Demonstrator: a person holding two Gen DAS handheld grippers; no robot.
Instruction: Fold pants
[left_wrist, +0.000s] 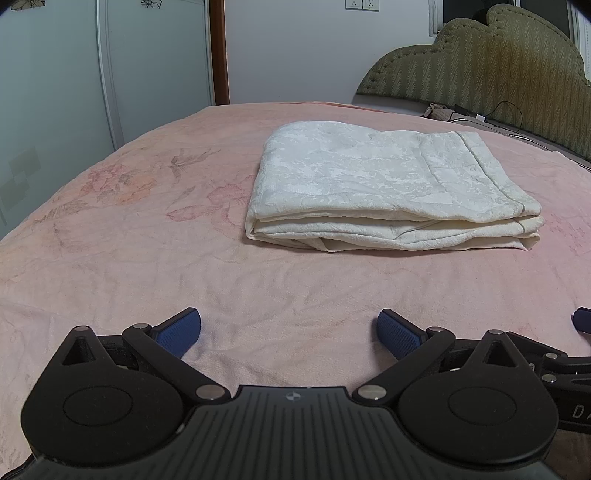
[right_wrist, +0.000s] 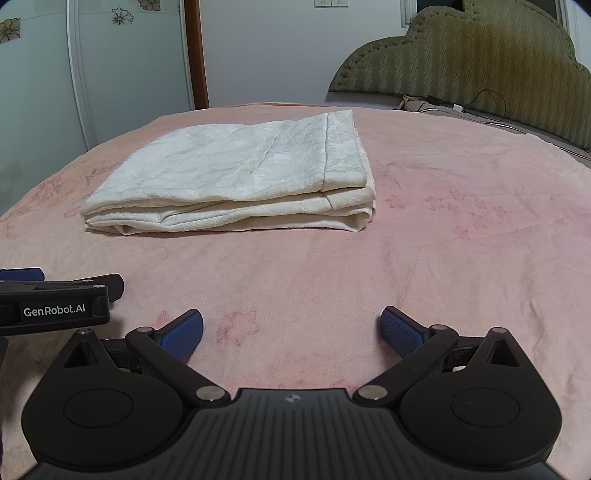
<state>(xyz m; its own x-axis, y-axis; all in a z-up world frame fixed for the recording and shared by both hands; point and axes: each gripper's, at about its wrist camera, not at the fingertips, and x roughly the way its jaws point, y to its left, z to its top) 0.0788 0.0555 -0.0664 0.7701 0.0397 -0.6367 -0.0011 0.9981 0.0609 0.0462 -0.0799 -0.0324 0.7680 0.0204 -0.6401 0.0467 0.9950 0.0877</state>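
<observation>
Blue-padded fingers of the left gripper (left_wrist: 289, 334) stand spread wide over the pink bedspread (left_wrist: 129, 240), grasping nothing. Beyond them the cream pants (left_wrist: 388, 184) lie folded in a flat stack toward the bed's headboard (left_wrist: 480, 62) side.

From the right wrist, the right gripper (right_wrist: 291, 332) is likewise released and empty, near the bed's front edge; the pants (right_wrist: 236, 173) rest well apart, toward the far left.
</observation>
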